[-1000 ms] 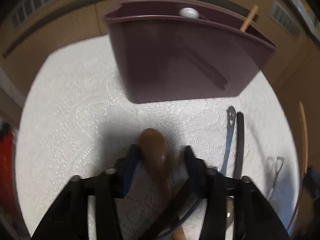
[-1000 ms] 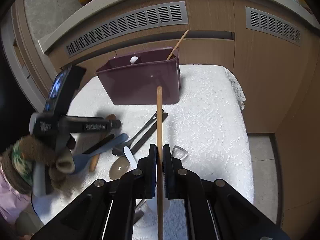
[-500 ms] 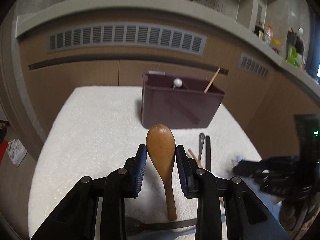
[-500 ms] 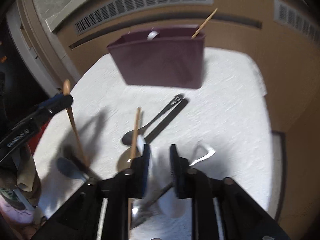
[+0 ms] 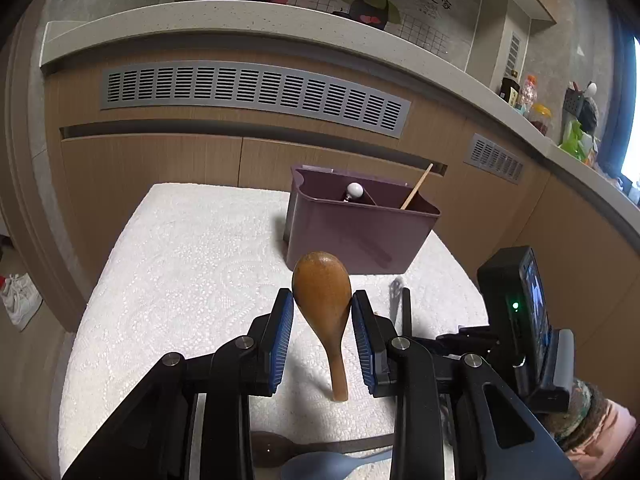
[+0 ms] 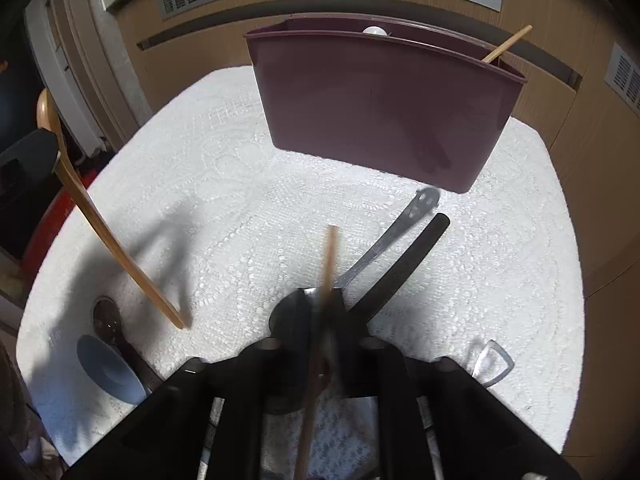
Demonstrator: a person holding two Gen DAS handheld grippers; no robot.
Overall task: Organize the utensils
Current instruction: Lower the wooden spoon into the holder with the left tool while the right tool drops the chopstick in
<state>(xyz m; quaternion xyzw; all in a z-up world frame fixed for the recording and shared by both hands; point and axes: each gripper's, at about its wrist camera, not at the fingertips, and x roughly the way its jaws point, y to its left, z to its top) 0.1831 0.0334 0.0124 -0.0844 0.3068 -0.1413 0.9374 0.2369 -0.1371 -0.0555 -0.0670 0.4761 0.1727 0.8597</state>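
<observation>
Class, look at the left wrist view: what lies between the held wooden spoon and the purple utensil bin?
Only bare white tablecloth lies between the wooden spoon and the bin.

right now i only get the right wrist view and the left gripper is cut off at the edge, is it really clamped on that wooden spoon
observer: yes. In the left wrist view the left gripper is shut on the wooden spoon. Its blue pads pinch the lower sides of the bowl, with the bowl up and the handle hanging down.
operator: ok, i can't see into the purple bin from here, is it split inside
observer: it is. The purple bin has a divider. The white-knobbed utensil stands to the left of it and the wooden stick leans in the section to the right.
</observation>
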